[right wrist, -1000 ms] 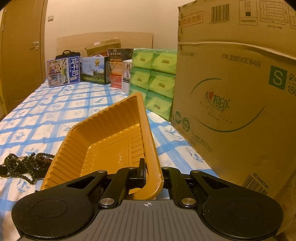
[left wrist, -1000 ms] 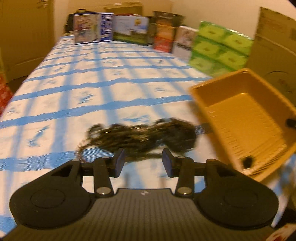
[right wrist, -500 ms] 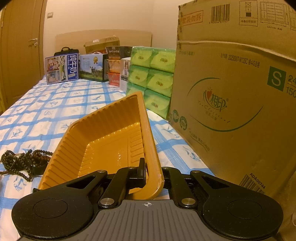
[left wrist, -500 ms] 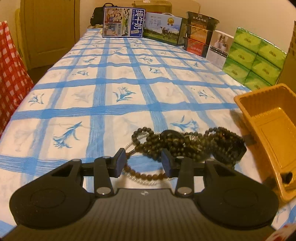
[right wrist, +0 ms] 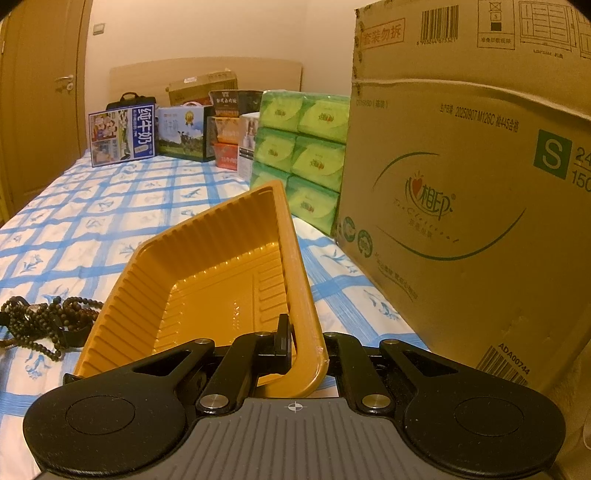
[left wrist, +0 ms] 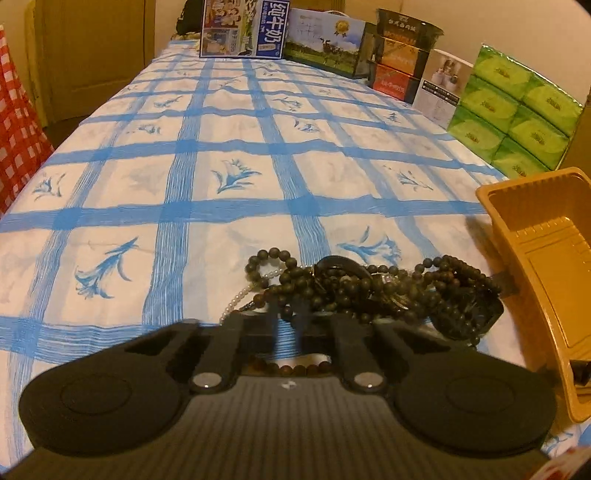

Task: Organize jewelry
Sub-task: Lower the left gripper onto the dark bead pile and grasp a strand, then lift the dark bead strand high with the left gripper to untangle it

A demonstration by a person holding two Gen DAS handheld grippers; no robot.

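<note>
A tangle of dark bead strands point(left wrist: 369, 288) with a thin pearl string lies on the blue-checked cloth point(left wrist: 221, 221), just left of the orange plastic tray point(left wrist: 535, 266). My left gripper point(left wrist: 288, 325) sits at the pile's near edge. Its jaws are closing, blurred, and drawn together on beads there; one strand runs under it. In the right wrist view the tray point(right wrist: 221, 288) is tilted up and my right gripper point(right wrist: 295, 343) is shut on its near rim. One finger point(right wrist: 283, 338) is inside the tray and the other is hidden behind the rim. The beads point(right wrist: 40, 321) show at far left.
A big cardboard box point(right wrist: 461, 203) stands close on the right, with green tissue packs point(right wrist: 303, 147) beside it. Milk cartons and boxes point(left wrist: 280, 33) line the far end. A red-checked cloth point(left wrist: 14, 122) hangs at the left edge. A door point(right wrist: 40, 110) is behind.
My left gripper moved in over the bead pile and its jaws went from apart to drawn together. The right gripper and tray stayed put.
</note>
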